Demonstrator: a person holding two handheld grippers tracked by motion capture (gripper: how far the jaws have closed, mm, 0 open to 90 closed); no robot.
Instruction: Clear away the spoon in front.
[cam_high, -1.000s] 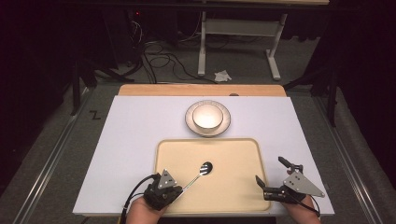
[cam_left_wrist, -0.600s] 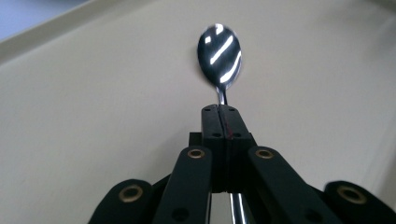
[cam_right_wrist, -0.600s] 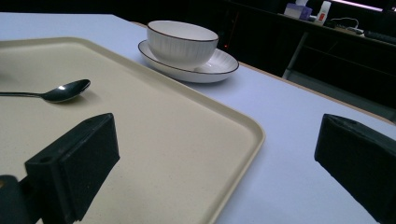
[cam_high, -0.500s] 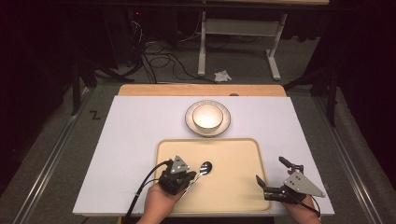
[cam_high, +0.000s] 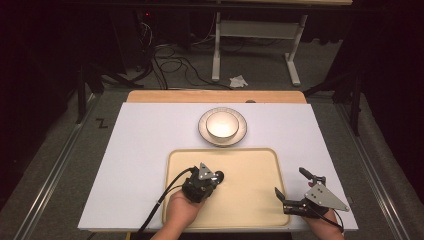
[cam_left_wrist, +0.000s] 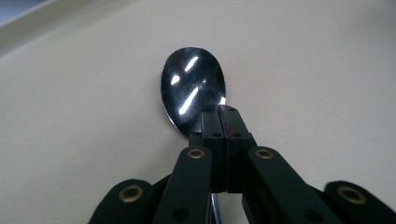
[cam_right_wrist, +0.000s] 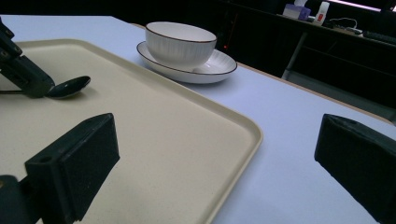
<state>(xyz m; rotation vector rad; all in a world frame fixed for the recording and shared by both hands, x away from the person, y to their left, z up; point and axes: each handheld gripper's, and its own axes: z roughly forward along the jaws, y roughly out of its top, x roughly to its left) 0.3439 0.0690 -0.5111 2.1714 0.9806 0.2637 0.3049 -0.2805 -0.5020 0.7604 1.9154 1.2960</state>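
Here we see our left gripper (cam_left_wrist: 219, 122) clenched on the spoon (cam_left_wrist: 192, 84), which lies on the tray (cam_high: 250, 165) near its left edge; our right gripper (cam_high: 294, 189) gapes at the tray's right edge.

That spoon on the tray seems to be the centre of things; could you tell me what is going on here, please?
A person works at a table with a hand-held gripper in each hand. The left hand-held gripper is shut on the neck of a shiny metal spoon, which lies on the beige plastic tray. The right hand-held gripper is open over the tray's right edge, holding nothing. Beyond the tray, a white ribbed bowl sits on a white plate.
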